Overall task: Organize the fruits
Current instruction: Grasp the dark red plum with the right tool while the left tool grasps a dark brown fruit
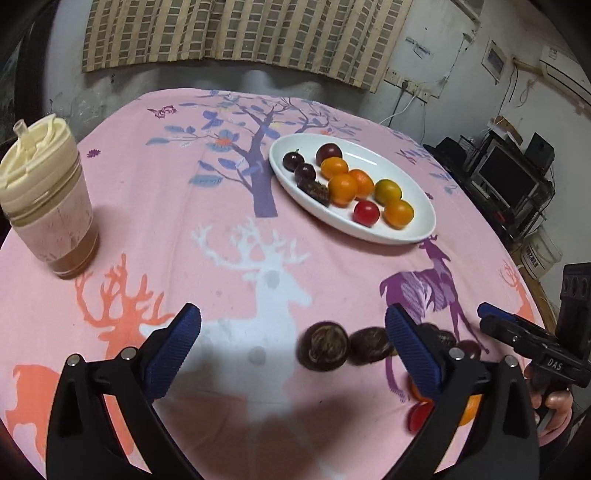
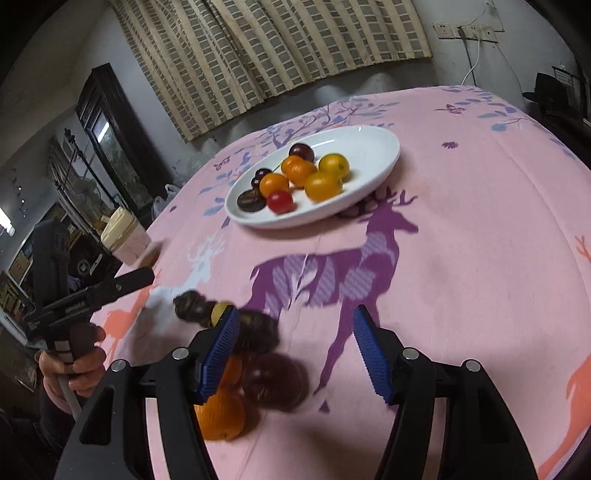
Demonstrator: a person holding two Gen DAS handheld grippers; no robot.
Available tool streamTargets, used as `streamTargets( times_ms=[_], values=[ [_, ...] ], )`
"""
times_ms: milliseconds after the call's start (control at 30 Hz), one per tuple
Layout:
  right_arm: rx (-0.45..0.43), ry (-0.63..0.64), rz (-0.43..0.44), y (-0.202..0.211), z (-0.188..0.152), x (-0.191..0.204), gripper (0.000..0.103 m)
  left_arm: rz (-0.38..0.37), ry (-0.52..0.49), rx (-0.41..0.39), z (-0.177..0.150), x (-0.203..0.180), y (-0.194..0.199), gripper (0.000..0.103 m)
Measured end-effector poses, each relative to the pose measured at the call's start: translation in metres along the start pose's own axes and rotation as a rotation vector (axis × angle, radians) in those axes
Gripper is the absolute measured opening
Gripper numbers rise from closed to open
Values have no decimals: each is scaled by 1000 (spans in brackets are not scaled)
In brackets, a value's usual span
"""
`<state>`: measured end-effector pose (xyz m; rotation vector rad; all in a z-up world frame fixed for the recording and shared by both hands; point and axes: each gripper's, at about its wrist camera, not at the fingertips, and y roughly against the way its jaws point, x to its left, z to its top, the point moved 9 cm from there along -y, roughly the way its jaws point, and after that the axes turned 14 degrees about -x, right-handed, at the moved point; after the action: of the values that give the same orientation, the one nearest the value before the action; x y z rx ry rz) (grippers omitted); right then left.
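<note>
A white oval plate [image 1: 413, 229] [image 2: 373, 147] on the pink tablecloth holds several orange, dark purple and red fruits [image 1: 342, 188] [image 2: 323, 185]. Loose fruits lie near me: a dark brown one [image 1: 324, 345], another dark one [image 1: 370, 346], an orange [image 2: 221, 417] and a dark red plum [image 2: 275, 380]. My left gripper [image 1: 293, 354] is open and empty, above the cloth just left of the loose fruits. My right gripper [image 2: 293, 354] is open and empty, with the loose fruits by its left finger. Each gripper shows in the other view: the right in the left wrist view [image 1: 517, 332], the left in the right wrist view [image 2: 92, 291].
A lidded cup [image 1: 46, 199] [image 2: 127, 236] with a brown drink stands at the table's left. The round table's edge falls away at the right, with shelves and a monitor [image 1: 506, 173] beyond. A curtain [image 1: 243, 33] hangs on the back wall.
</note>
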<state>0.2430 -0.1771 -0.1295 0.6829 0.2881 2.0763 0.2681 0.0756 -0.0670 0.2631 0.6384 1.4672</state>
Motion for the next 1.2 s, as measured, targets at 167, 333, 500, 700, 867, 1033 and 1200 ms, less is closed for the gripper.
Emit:
streamTargets(
  times_ms=[167,333,500,700,867,1033,1200],
  values=[
    [25,39,-2,0,-11,8,65,30,21,-15,-1,12,5,98],
    [58,61,-15,-6,-14,9,64,56,21,-27,1,19,8,98],
    [71,71,-19,-7,-17,9,62,60,24,-17,-1,20,6,98],
    [99,88,-9,-9,-21,12,52,65,13,-16,-1,20,5,98],
    [124,94,13,-10,-26,16,50,73,19,-15,-1,23,5,98],
    [145,87,54,-10,-29,21,39,74,33,-7,-2,26,3,98],
    [166,51,76,-10,-31,20,40,94,-86,-28,1,22,6,98]
  ],
)
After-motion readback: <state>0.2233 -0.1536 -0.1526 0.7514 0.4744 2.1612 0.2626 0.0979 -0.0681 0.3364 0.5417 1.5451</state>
